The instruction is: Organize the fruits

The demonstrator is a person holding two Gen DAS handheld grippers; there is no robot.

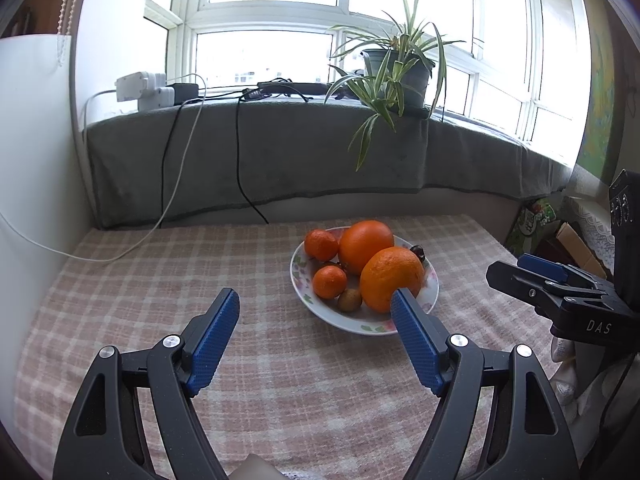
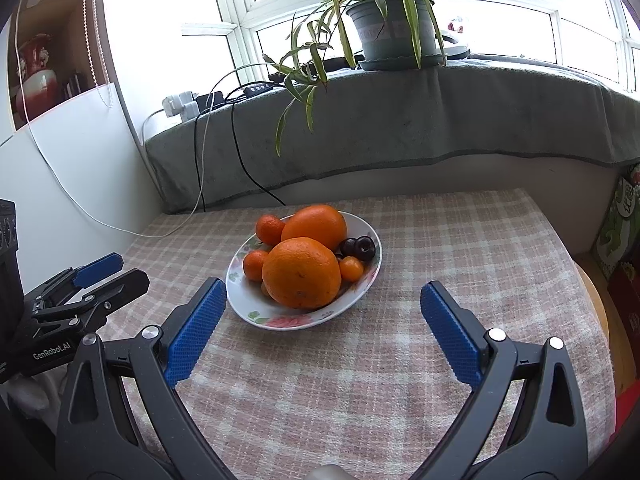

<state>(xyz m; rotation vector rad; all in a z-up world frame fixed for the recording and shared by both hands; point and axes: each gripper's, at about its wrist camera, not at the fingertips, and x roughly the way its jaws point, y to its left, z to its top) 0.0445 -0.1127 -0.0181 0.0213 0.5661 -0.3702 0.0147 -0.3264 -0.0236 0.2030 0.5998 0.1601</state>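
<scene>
Left tool: I see my left tool (image 1: 316, 300) spread wide, nothing between its blue pads (image 1: 214, 340), poised above the checked cloth just short of the plate. In its own view the right pad's tip overlaps the near orange; I cannot tell whether it touches.

Right tool: my right tool (image 2: 324, 304) is spread just as wide and holds nothing. Its left pad sits beside the plate's near rim, its right pad well off to the side over bare cloth.

Plate: a white plate with a flower pattern (image 2: 280, 320) rests on the counter (image 2: 460, 248), between and ahead of both tools.

Fruits: all of them lie on the plate. Two big oranges, the near orange (image 2: 302, 274) touching the far orange (image 2: 316, 224) behind it. A small mandarin (image 2: 270, 229) at the back left, a second mandarin (image 2: 255, 265) at the left beside the near orange. Two dark cherries (image 2: 360, 247) at the right rim, with a little kumquat (image 2: 351, 269) just in front of them. From the left view I also make out a small brownish fruit (image 1: 349, 300) at the near edge, tucked against the near orange.

Counter: covered with a pink and cream checked cloth.

Behind: a window ledge draped in grey cloth (image 1: 280, 152), a potted spider plant (image 2: 396, 28) on it, and cables (image 1: 240, 160) hanging toward the counter.
</scene>
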